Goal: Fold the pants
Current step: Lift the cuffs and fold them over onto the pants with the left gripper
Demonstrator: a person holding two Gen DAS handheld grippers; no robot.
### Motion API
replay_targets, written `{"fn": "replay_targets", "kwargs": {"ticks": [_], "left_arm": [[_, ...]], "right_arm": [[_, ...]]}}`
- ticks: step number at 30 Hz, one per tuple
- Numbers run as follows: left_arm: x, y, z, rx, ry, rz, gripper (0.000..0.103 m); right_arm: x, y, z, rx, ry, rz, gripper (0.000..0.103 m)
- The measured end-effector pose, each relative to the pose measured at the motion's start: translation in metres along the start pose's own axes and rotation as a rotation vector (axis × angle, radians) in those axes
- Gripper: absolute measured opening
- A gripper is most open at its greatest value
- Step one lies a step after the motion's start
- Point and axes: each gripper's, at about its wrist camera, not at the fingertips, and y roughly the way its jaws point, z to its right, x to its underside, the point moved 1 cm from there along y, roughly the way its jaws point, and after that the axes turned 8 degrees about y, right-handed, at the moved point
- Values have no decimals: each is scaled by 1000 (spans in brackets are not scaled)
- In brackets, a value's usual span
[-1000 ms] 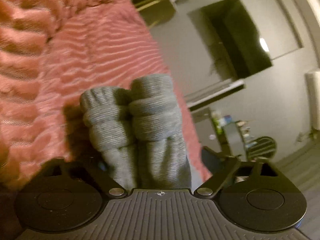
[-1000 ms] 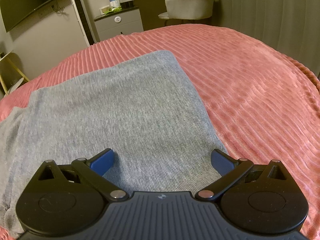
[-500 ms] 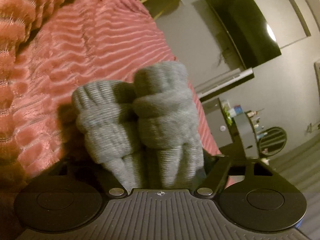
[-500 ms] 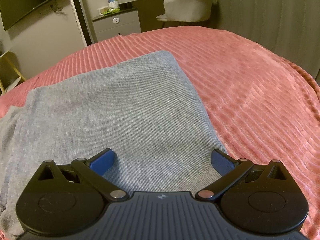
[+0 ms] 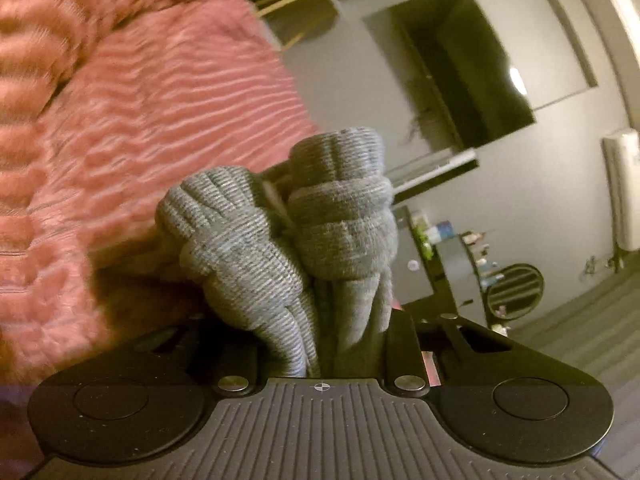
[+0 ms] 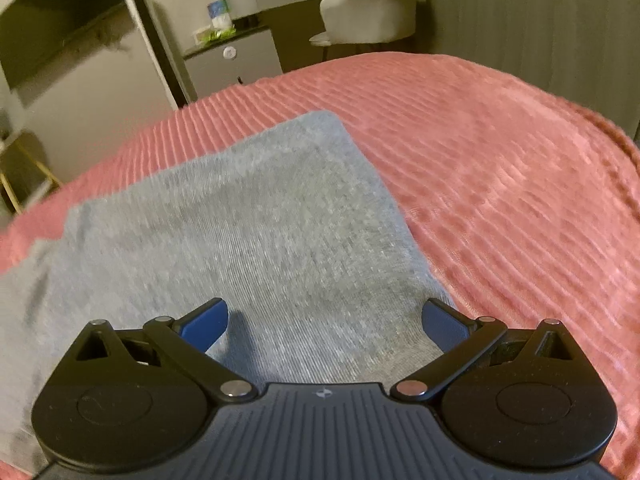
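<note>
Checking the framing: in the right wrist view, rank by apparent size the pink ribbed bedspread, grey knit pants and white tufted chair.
1. pink ribbed bedspread
2. grey knit pants, nearer the camera
3. white tufted chair, farther off

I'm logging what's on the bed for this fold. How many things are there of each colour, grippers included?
Grey: 1, the pants, cuffs bunched in the left gripper
Pink: 1, the bedspread
Black: 2, the left gripper and the right gripper
Total: 4
</note>
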Motion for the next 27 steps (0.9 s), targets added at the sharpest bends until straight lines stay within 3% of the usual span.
{"fn": "replay_targets", "kwargs": {"ticks": [7, 12, 15, 19, 21, 24, 25, 27], "left_arm": [[-2, -14, 84, 18, 260, -4, 25], [22, -15, 189, 186, 467, -32, 25], [69, -7, 265, 332, 616, -107, 25], [165, 30, 325, 401, 762, -266, 33], [225, 58, 331, 378, 839, -390, 43], [313, 109, 302, 179, 939, -707, 45], [330, 116, 288, 124, 951, -766, 45], [332, 91, 287, 200, 1048, -645, 51]], "right_arm": [[-10, -26, 28, -141, 206, 18, 103], [-13, -60, 40, -234, 288, 86, 103], [-15, -80, 49, -276, 313, 129, 103], [-18, -102, 69, -308, 340, 210, 103], [-19, -107, 83, -302, 366, 235, 103], [-19, -100, 101, -296, 435, 222, 103], [-19, -96, 106, -296, 456, 212, 103], [-18, -84, 110, -296, 484, 171, 103]]}}
